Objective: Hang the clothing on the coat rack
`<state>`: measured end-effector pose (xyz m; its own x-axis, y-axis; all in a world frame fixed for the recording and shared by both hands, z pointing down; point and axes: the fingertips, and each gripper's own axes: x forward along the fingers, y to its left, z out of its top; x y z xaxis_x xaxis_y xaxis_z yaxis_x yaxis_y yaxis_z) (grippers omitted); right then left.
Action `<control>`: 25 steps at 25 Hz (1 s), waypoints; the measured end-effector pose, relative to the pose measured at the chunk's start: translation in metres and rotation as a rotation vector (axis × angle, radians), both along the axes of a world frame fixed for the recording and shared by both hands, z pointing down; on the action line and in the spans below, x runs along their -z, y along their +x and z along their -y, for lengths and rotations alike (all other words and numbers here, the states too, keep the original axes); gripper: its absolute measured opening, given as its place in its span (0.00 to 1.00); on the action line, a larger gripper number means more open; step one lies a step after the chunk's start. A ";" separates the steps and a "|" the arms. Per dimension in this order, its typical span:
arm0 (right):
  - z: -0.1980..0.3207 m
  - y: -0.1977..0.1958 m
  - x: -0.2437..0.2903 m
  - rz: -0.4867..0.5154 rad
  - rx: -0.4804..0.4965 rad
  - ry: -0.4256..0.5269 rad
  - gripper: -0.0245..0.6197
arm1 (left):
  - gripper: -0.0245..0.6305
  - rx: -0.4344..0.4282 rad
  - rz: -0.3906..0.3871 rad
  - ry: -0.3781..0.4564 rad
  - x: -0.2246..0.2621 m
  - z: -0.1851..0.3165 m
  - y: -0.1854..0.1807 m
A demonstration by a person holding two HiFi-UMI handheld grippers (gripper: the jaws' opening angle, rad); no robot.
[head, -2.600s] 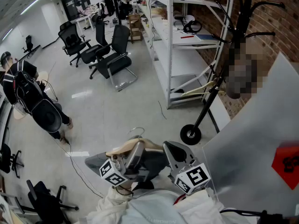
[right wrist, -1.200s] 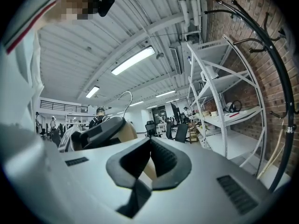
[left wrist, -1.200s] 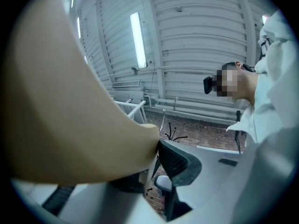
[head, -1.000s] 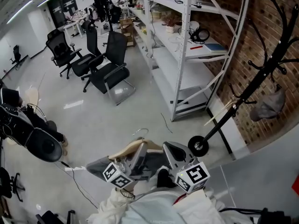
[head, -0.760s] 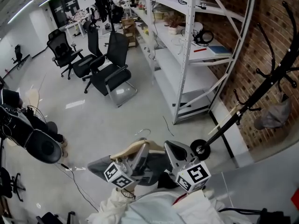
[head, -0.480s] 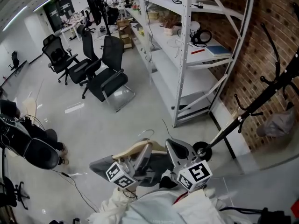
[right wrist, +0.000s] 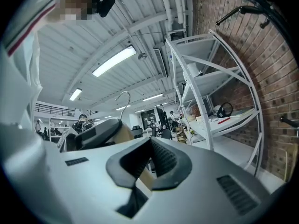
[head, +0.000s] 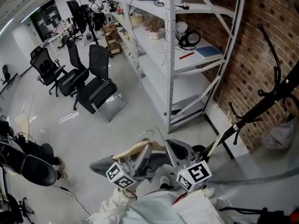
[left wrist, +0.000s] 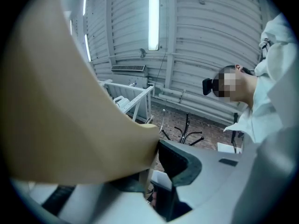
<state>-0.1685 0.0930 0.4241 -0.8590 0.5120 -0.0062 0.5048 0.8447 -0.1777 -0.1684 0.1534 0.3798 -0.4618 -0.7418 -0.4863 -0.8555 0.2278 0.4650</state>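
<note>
Two claws, left claw (head: 139,152) and right claw (head: 174,149), are each clamped on the wooden hanger (head: 128,149) at lower centre of the head view. The white garment (head: 156,205) bunches just beneath. The coat rack (head: 261,105) leans at right, well apart.

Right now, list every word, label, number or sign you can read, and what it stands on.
None readable.
The cubes on the left gripper and right gripper, both shut on the wooden hanger, bear black-and-white square patterns, not words.
Items on the shelving are too small to read.
</note>
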 end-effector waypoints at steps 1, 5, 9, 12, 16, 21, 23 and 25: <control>0.006 -0.006 0.000 0.002 -0.010 0.000 0.08 | 0.19 -0.008 0.001 -0.001 -0.001 0.005 -0.007; 0.029 -0.028 -0.003 0.005 -0.043 -0.005 0.08 | 0.19 -0.045 0.004 -0.003 -0.002 0.029 -0.030; 0.051 -0.047 -0.003 0.017 -0.058 0.009 0.08 | 0.19 -0.080 0.012 -0.005 0.000 0.056 -0.051; 0.076 -0.054 0.000 0.024 -0.097 -0.004 0.08 | 0.19 -0.115 0.005 -0.007 -0.001 0.080 -0.060; 0.101 -0.055 0.000 0.018 -0.161 0.008 0.08 | 0.19 -0.190 -0.002 -0.005 0.001 0.107 -0.067; 0.125 -0.054 -0.002 -0.001 -0.259 0.013 0.08 | 0.19 -0.296 -0.018 0.003 0.000 0.132 -0.070; 0.135 -0.055 -0.002 -0.007 -0.306 0.013 0.08 | 0.19 -0.349 -0.023 0.010 0.002 0.141 -0.072; 0.144 -0.056 -0.001 -0.005 -0.356 0.016 0.08 | 0.19 -0.403 -0.024 0.016 0.003 0.151 -0.077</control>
<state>-0.2249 -0.0510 0.4247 -0.9836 0.1801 0.0041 0.1770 0.9703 -0.1647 -0.2459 0.0026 0.3764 -0.1468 -0.8584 -0.4914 -0.8635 -0.1311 0.4870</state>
